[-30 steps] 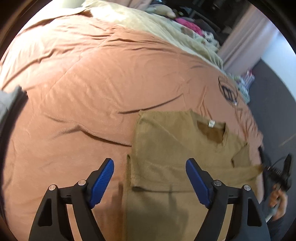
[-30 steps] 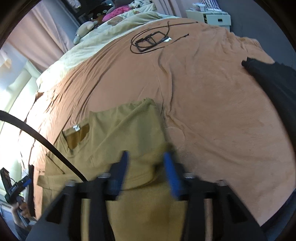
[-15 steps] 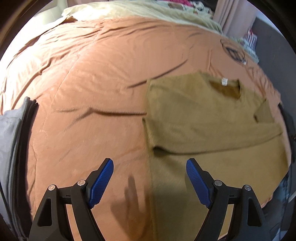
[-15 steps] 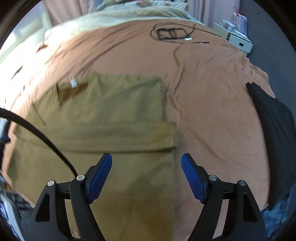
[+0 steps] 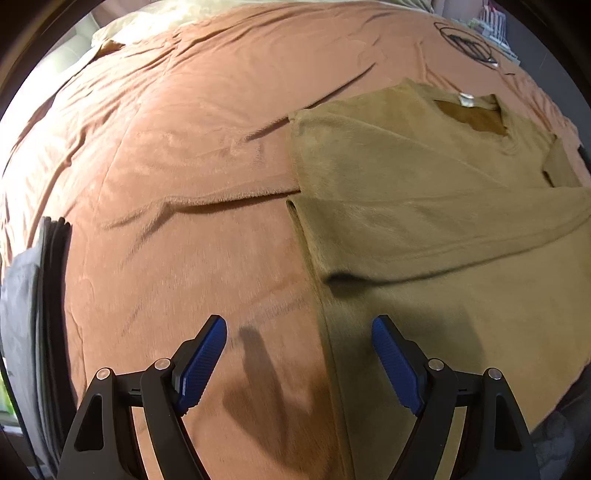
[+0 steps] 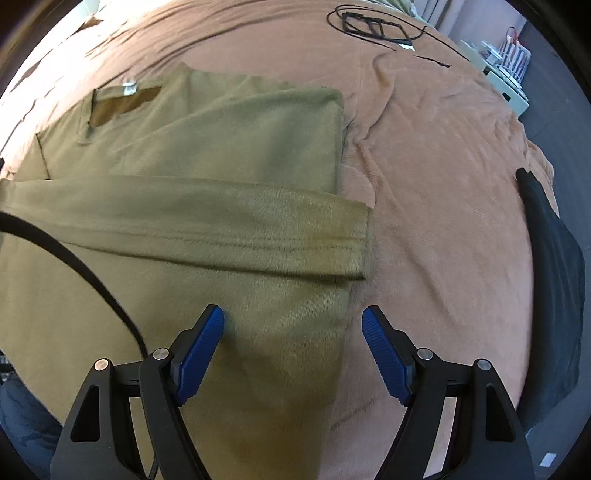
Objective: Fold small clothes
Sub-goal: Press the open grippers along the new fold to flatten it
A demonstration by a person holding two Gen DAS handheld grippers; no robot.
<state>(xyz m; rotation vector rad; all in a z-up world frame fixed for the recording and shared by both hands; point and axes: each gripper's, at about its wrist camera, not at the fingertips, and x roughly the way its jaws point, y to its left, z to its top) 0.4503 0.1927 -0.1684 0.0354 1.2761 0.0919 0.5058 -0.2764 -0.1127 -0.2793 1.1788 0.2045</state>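
Left wrist view: the left gripper [image 5: 299, 354] gapes empty over the olive shirt's [image 5: 443, 221] left edge on the bedspread [image 5: 166, 166].

Right wrist view: the right gripper [image 6: 293, 347], just widened and empty, straddles the shirt's right edge, bottom hem nearest.

A home bedroom: a bed under a rust-brown blanket [image 5: 177, 155], curtains [image 6: 476, 18] behind.

Rust-brown bedspread [image 5: 177, 155], dark grey floor [image 6: 554, 74], pink curtains [image 6: 476, 14]
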